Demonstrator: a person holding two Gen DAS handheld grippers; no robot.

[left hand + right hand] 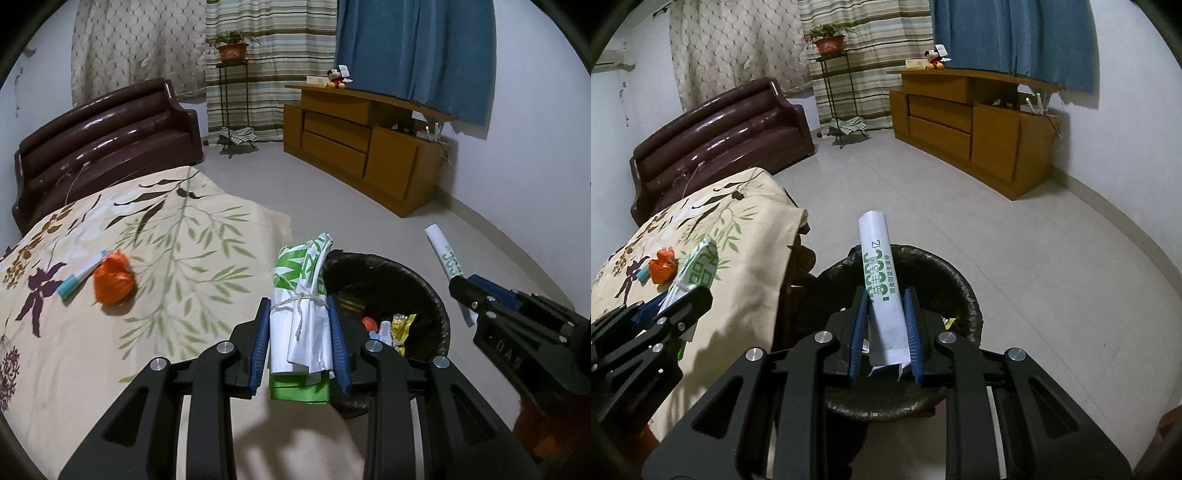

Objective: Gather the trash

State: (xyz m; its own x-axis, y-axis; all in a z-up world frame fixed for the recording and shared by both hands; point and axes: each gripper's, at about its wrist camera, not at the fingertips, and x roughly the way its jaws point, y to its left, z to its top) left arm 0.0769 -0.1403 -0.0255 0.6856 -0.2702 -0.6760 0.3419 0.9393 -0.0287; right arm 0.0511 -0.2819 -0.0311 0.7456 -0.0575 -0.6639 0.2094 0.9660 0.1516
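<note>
My left gripper (pixel 299 310) is shut on a green and white paper bundle (pixel 301 284) tied with string, held at the bed's edge beside the bin. The black-lined trash bin (pixel 417 280) stands on the floor to its right, with wrappers inside. My right gripper (pixel 886 299) is shut on a white tube (pixel 879 258) with green print, held over the bin (pixel 945 273). The right gripper (pixel 465 295) and its tube (pixel 443 251) show at the right of the left wrist view. On the bedspread lie an orange crumpled wrapper (pixel 112 277) and a white and teal tube (pixel 83 275).
The bed with its floral spread (pixel 155 229) fills the left side. A dark brown sofa (pixel 107 136) stands behind it. A wooden cabinet (pixel 362 140) lines the right wall, and a plant stand (pixel 232 92) stands by the curtains. Pale tiled floor (pixel 997 221) lies beyond the bin.
</note>
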